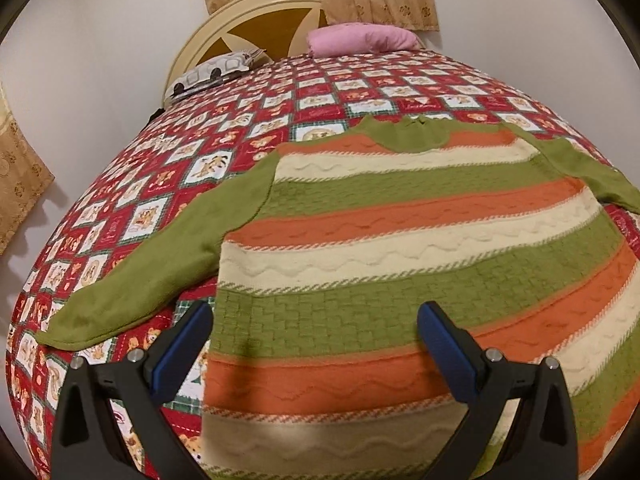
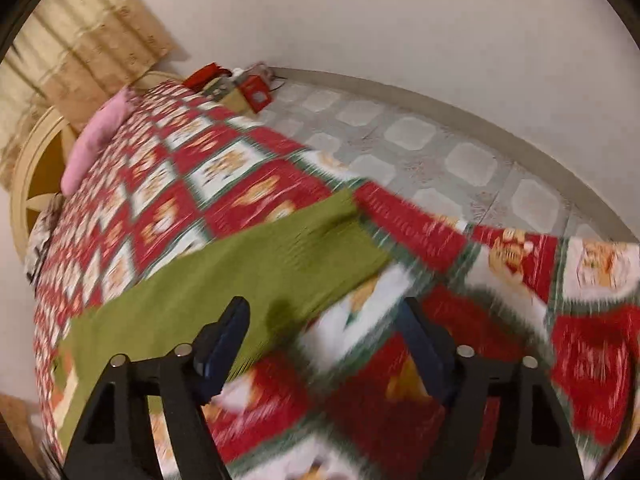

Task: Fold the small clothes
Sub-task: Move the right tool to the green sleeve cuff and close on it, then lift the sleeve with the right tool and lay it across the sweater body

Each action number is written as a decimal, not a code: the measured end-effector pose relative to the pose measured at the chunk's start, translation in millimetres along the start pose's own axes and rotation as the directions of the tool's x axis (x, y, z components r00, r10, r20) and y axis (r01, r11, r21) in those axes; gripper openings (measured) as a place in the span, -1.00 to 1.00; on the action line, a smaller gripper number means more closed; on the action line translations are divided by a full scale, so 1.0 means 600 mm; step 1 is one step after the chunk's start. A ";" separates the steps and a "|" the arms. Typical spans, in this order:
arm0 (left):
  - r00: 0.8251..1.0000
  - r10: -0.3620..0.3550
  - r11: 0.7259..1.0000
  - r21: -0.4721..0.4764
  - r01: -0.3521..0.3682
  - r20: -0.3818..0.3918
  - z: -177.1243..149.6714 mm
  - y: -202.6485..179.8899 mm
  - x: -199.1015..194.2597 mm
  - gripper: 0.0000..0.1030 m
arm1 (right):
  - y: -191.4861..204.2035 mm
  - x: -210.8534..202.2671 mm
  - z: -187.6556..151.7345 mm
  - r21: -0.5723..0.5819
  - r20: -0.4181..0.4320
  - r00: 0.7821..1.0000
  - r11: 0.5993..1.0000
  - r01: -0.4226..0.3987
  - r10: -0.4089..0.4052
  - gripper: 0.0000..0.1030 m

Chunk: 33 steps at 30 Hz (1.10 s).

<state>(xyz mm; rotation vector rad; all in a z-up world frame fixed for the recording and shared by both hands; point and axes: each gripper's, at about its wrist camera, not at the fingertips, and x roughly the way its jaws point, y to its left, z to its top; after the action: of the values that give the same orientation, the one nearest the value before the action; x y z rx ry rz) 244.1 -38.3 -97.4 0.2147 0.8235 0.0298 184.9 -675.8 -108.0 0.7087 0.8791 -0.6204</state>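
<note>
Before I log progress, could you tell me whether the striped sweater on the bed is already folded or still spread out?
Spread out. The sweater lies flat on the bedspread, with both green sleeves extended sideways and no fold visible.

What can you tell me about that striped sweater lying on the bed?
The sweater looks like a chunky knit, with a body striped in green, orange and cream, some bands showing wavy cable patterns. Its collar and both long sleeves are plain green. It lies spread flat and unfolded on the patterned bedspread, sleeves angled outward. The right wrist view shows one sleeve ending near the bed's edge. Neither gripper holds it.
</note>
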 end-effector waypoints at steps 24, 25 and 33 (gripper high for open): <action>1.000 0.011 1.000 -0.014 -0.011 0.007 0.015 0.034 -0.001 1.00 | 0.135 -0.085 0.038 -0.262 0.124 0.985 0.961 -0.084 0.119 -0.79; 1.000 0.014 1.000 -0.016 -0.014 0.005 0.014 0.038 -0.001 1.00 | 0.152 -0.098 0.037 -0.284 0.134 0.982 0.955 -0.088 0.130 -0.79; 1.000 -0.024 0.999 -0.028 0.024 0.014 0.001 0.058 -0.010 1.00 | 0.309 -0.212 0.017 -0.467 0.186 0.949 0.872 -0.144 0.256 -0.79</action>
<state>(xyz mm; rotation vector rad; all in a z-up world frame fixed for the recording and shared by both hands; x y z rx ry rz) 242.2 -5.2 -85.5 0.1784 0.8114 0.0174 262.1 -545.2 58.3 0.2880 0.6734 -0.2880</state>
